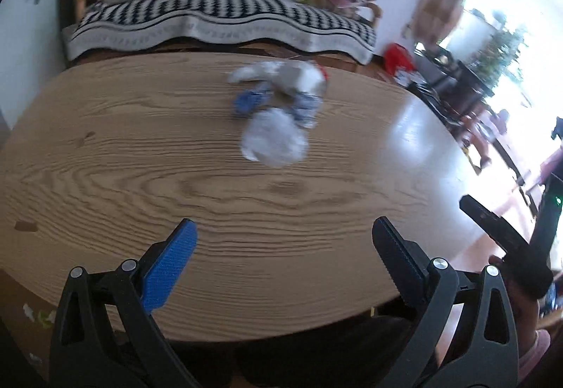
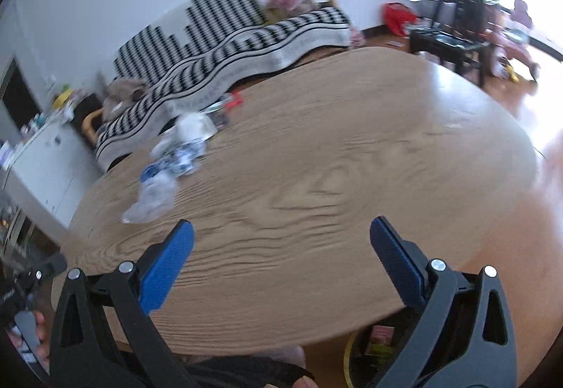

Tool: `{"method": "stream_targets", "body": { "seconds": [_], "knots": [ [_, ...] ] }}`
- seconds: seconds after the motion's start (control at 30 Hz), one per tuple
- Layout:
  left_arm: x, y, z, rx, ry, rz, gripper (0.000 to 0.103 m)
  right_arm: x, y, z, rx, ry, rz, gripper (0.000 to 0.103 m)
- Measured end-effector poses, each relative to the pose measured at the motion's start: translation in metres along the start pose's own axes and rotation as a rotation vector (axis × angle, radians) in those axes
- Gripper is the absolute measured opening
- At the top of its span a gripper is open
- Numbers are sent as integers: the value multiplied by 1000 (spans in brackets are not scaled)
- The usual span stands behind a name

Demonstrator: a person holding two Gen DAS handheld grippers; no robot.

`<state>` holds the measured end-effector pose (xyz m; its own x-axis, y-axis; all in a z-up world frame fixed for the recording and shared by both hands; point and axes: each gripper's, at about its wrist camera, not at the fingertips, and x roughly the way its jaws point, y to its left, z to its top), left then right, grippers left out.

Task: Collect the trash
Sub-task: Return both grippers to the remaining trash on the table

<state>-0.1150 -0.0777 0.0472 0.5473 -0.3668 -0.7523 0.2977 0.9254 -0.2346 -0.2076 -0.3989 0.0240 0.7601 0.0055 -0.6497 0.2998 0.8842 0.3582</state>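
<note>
A blurred heap of trash [image 1: 278,106] lies on the far middle of the oval wooden table [image 1: 140,176]: a crumpled clear-white plastic wad [image 1: 274,141], blue-and-white wrappers [image 1: 250,101] and pale paper with a red bit behind. My left gripper [image 1: 283,229] hangs open over the near table edge, well short of the heap, with nothing between its fingers. In the right wrist view the same trash [image 2: 169,162] sits at the left, with the plastic wad [image 2: 153,198] nearest. My right gripper [image 2: 281,229] is open and empty, to the right of the heap.
A sofa under a black-and-white zigzag throw [image 1: 225,14] stands behind the table. A white cabinet [image 2: 45,155] is at the left. Dark low furniture [image 2: 454,43] and a red bag [image 1: 397,57] stand toward the bright window. Under the near table edge shows a yellow-rimmed bin [image 2: 373,345].
</note>
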Motion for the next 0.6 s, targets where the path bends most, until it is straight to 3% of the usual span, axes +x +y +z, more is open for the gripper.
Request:
{"method": "stream_targets", "body": {
  "seconds": [0.17,0.6],
  "knots": [
    [8,29,3,-40,25,15,97,10,13,2,2,25,-3,97],
    [34,23,6,-41,52,10,97,1,-12,5,26,10,-65,97]
  ]
}}
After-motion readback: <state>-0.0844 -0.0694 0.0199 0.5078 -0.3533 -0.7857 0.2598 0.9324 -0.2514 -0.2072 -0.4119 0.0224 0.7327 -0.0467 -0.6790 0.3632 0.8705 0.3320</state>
